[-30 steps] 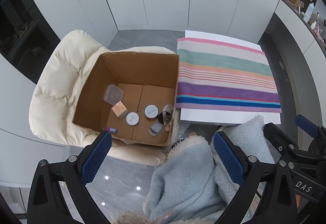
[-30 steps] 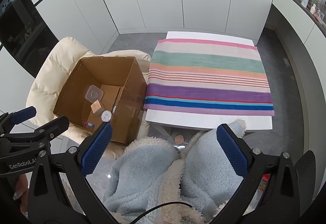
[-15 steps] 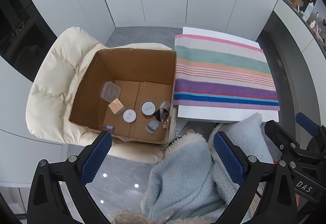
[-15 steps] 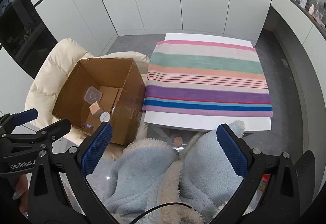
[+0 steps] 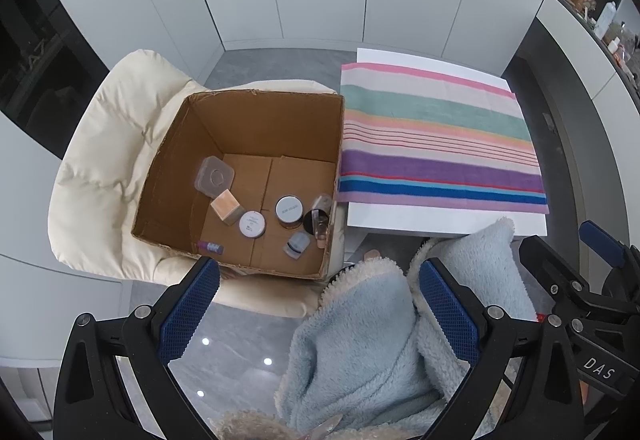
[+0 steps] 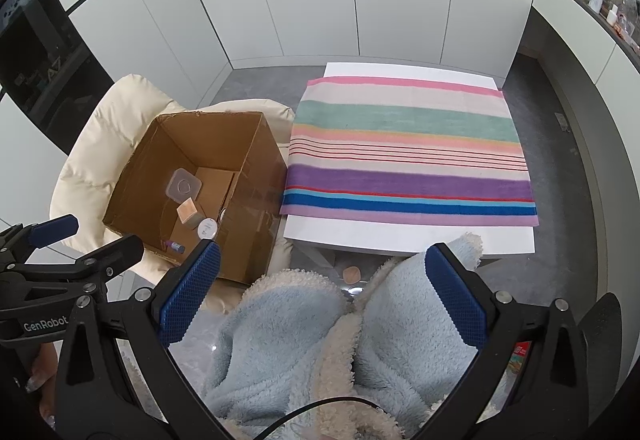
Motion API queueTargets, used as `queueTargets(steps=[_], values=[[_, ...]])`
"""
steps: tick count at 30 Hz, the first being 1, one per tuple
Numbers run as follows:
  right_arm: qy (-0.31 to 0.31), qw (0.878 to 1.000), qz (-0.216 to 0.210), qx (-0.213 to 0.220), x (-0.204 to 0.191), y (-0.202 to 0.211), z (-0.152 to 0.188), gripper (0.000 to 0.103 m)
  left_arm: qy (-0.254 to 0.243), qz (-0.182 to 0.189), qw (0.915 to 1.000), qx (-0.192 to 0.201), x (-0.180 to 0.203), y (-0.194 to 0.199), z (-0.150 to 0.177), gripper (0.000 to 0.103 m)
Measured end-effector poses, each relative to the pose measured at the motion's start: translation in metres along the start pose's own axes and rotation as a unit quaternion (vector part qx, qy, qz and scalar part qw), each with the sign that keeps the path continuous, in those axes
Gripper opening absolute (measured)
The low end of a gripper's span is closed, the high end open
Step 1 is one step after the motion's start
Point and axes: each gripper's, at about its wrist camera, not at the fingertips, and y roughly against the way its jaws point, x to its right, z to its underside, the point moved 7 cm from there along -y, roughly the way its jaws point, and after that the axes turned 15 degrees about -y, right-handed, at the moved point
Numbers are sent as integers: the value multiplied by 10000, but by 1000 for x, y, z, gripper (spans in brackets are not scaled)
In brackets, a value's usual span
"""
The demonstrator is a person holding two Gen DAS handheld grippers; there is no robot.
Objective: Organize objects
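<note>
Both tools empty, box already filled.

My left tool point(image 5: 316, 304) and right tool point(image 6: 320, 294) hang spread wide with nothing between the jaws, above my lap and short of the box point(image 5: 256, 108). The box sits on a cream chair point(image 5: 100, 160), just left of the bench point(image 6: 400, 236) and its striped cloth point(image 6: 408, 152). Jars point(image 5: 289, 209), a clear case point(image 5: 214, 177), a cube point(image 5: 225, 205) and small bottles lie in the box. The cloth is bare, so I judge the sorting nearly done, perhaps finished.

Cream padded chair point(image 5: 100, 168), striped cloth point(image 6: 408, 156) on white table point(image 6: 400, 240)
</note>
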Motion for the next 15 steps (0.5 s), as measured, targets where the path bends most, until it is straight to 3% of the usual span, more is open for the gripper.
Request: queueTargets(steps=[15], values=[[-11,10000,-31,-31,1,-1,0,103,-55,-30,10000,58,0,1,-1,100]])
